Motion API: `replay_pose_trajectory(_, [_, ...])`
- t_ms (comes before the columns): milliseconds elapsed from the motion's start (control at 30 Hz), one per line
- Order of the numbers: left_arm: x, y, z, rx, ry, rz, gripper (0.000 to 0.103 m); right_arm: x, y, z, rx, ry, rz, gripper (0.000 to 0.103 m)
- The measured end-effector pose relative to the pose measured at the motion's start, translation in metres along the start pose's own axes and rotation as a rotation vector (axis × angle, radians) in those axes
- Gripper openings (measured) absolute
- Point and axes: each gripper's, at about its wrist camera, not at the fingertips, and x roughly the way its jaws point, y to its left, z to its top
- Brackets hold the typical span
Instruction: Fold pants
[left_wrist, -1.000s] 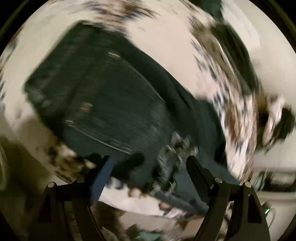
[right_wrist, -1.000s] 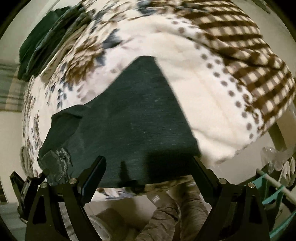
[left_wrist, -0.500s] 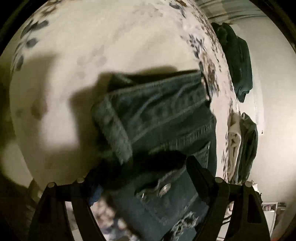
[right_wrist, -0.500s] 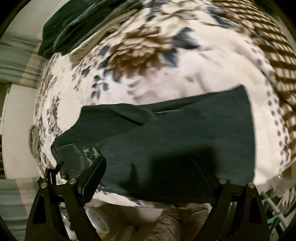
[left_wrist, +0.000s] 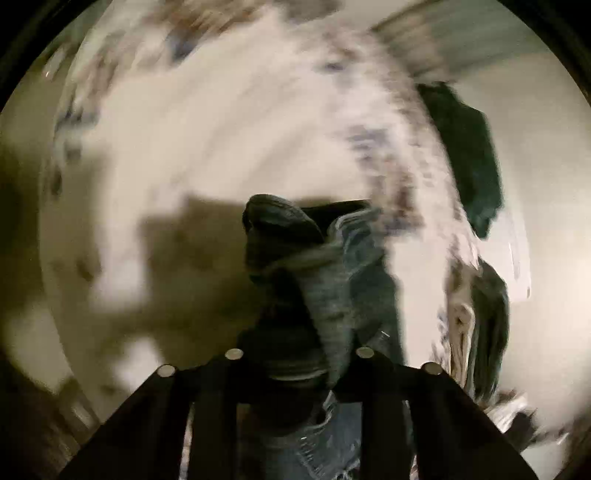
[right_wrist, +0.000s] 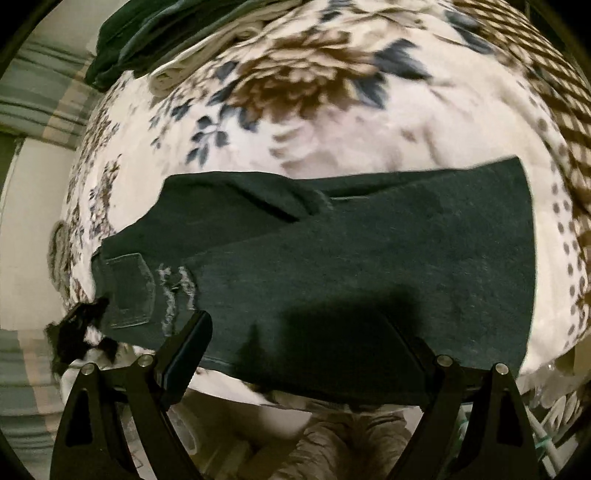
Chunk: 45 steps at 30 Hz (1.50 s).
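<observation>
Big picture first: a cream quilted bedspread with brown and navy flowers (right_wrist: 332, 122) covers the bed, and the dark blue denim pants (right_wrist: 369, 266) lie across its near edge, legs stacked and running out to the right, waist and back pocket (right_wrist: 129, 291) to the left. A heap of dark green and cream clothes (right_wrist: 155, 40) sits at the far corner, well apart from the work.

Heavy denim, this, by the look of it: thick, soft enough to drape, yet stiff along seams and waistband, so it should hold a crease and not slide on the quilt. The frayed, ripped patch (right_wrist: 173, 291) beside the pocket is the place to avoid; a finger could snag the threads.

Over to the left gripper (left_wrist: 295, 354): closed tight on a bunched handful of the denim at the waist end, cloth rising in a ridge between the fingers, the view smeared with motion. The right gripper (right_wrist: 303, 332) hangs spread wide over the near leg edge, holding nothing.

My call: that free tool wants the doubled hem edge at the far right, both layers together, for an even fold toward the waist.
</observation>
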Motion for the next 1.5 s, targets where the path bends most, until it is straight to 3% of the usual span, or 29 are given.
replay_pose_trajectory(133, [-0.047, -0.061, -0.016, 0.203, -0.048, -0.057, 0.018, -0.008, -0.024, -0.001, 0.064, -0.006, 0.013, 0.093])
replay_pose_trajectory(267, [-0.076, -0.127, -0.054, 0.444, -0.013, -0.131, 0.017, -0.026, -0.044, -0.002, 0.1, -0.041, 0.01, 0.093])
replay_pose_trajectory(433, [-0.08, -0.19, -0.156, 0.82, 0.101, -0.149, 0.017, -0.058, -0.077, -0.004, 0.167, -0.101, 0.01, 0.093])
replay_pose_trajectory(500, [-0.074, -0.199, -0.196, 0.914, 0.154, -0.154, 0.017, -0.07, -0.09, -0.005, 0.179, -0.12, -0.025, 0.093])
replay_pose_trajectory(667, [-0.027, -0.199, -0.301, 1.18, 0.296, -0.054, 0.017, -0.087, -0.115, -0.001, 0.178, -0.132, -0.06, 0.093])
replay_pose_trajectory(767, [0.0, -0.189, -0.345, 1.345, 0.399, 0.107, 0.023, -0.091, -0.125, 0.003, 0.196, -0.123, -0.018, 0.093])
replay_pose_trajectory(800, [0.004, -0.189, -0.347, 1.359, 0.418, 0.142, 0.024, -0.091, -0.126, 0.005, 0.2, -0.117, 0.005, 0.093])
replay_pose_trajectory(900, [-0.009, -0.195, -0.335, 1.295, 0.449, 0.134, 0.037, -0.086, -0.123, 0.013, 0.199, -0.093, 0.099, 0.093])
replay_pose_trajectory(967, [-0.016, -0.194, -0.324, 1.228, 0.506, 0.111, 0.058, -0.077, -0.116, 0.02, 0.196, -0.062, 0.158, 0.093])
replay_pose_trajectory(1000, [-0.021, -0.193, -0.317, 1.193, 0.529, 0.11, 0.075, -0.072, -0.112, 0.022, 0.198, -0.048, 0.192, 0.093])
replay_pose_trajectory(1033, [-0.025, -0.191, -0.309, 1.157, 0.556, 0.103, 0.08, -0.065, -0.108, 0.026, 0.203, -0.025, 0.241, 0.093])
replay_pose_trajectory(1167, [-0.03, -0.183, -0.281, 1.102, 0.589, 0.109, 0.082, -0.037, -0.087, 0.036, 0.183, 0.044, 0.298, 0.093])
replay_pose_trajectory(1300, [-0.022, -0.18, -0.258, 1.069, 0.588, 0.172, 0.085, 0.001, -0.068, 0.043, 0.182, 0.11, 0.359, 0.093])
replay_pose_trajectory(1500, [-0.036, -0.183, -0.232, 0.972, 0.604, 0.197, 0.084, 0.018, -0.058, 0.05, 0.231, 0.116, 0.405, 0.093])
